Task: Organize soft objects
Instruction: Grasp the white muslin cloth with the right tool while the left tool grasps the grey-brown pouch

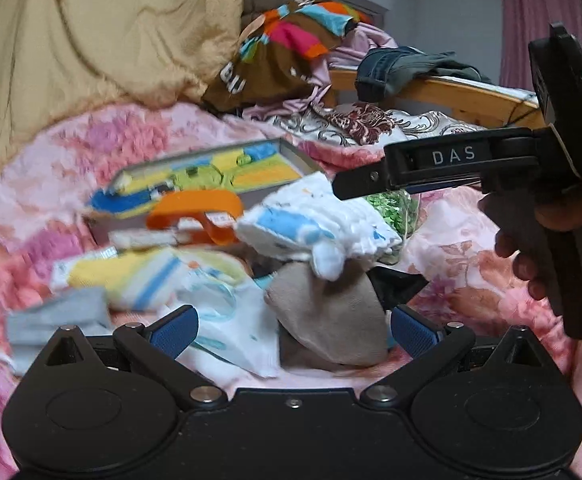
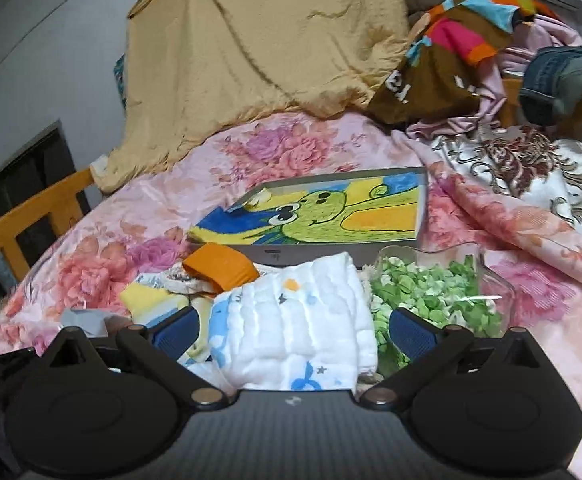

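The white quilted cloth (image 2: pixel 295 320), printed with blue and orange shapes, sits on the pile of small soft items just in front of the shallow box (image 2: pixel 421 208) with the green cartoon animal drawn inside. The right gripper (image 2: pixel 293 334) has its jaws spread wide on either side of the cloth — not closed on it, though the cloth already lies between the blue pads (image 2: pixel 409 330). In the left wrist view the cloth looks bunched and partly raised under that gripper's tip, but the blur there makes contact hard to judge.

The left gripper (image 1: pixel 293 330) is likewise apart, hovering nearer than the box over a beige sock (image 1: pixel 331 320) and a white printed cloth (image 1: pixel 235 340), holding nothing.

The risks, as I judge them: the quilted cloth is thick and folded, so a shallow bite could catch only the top layer and let it unfurl. Just right of it, touching its edge, is a clear container of green paper bits (image 2: pixel 431 292) — a wide closing sweep could nudge it and spill them over the floral bedspread (image 2: pixel 291 148). The orange band (image 2: pixel 221 268) between cloth and box might get dragged along too.
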A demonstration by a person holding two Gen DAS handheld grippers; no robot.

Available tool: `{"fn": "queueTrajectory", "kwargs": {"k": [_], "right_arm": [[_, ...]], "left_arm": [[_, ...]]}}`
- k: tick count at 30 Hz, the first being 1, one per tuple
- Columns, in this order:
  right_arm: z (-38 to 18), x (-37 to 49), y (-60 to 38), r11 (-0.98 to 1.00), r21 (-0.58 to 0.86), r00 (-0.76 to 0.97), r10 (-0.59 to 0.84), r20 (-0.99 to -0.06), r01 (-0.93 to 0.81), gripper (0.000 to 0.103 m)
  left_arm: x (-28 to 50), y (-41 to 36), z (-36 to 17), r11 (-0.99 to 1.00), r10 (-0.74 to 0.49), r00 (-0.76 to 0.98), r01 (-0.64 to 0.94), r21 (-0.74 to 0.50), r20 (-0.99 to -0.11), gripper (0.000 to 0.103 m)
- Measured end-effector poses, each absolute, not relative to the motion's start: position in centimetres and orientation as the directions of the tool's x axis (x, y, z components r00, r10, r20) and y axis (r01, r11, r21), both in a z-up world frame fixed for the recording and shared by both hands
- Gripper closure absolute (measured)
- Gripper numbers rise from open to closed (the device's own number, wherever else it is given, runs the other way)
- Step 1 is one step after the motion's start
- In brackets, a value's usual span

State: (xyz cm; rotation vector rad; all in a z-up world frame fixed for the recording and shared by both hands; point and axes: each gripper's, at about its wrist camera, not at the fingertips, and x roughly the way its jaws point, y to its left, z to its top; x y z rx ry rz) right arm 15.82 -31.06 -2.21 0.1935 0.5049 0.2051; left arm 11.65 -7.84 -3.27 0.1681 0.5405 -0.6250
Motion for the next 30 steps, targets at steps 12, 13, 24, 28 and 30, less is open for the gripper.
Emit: {"fn": "queueTrajectory", "kwargs": {"k": [12,13,24,28,30], "right_arm": [[-3.8,17.4,-31.0,0.950,0.272,0.816,0.279,-0.507,-0.156,0.003],[-3.8,17.5,-31.1,0.949,0.276,0.814,0.281,-0.509,-0.154,0.003],[-4.3,17.8,-30.7,0.948,0.270,0.813,0.287,-0.506,-0.167,0.009],[-4.5,17.8,-30.3,0.950,0.261,0.809,0.289,-0.512,-0.173,0.014],[-4.4,17.7,-30.2,0.949,0.259,0.806,0.291,-0.515,-0.178,0.016]], "left_arm": [[13.8,-8.9,-5.0,0.782,-0.605,0.589,0.566,-0.260,-0.536,0.013],[14.0,-8.9,-5.2,0.780,-0.613,0.584,0.557,-0.286,-0.533,0.013],[15.3,-8.4,-6.4,0.786,-0.618,0.606,0.454,-0.420,-0.501,0.053],[14.7,-8.4,-6.4,0.803,-0.593,0.638,0.422,-0.421,-0.491,0.070],[14.3,-8.3,-6.4,0.809,-0.585,0.649,0.422,-0.410,-0.486,0.076]]}}
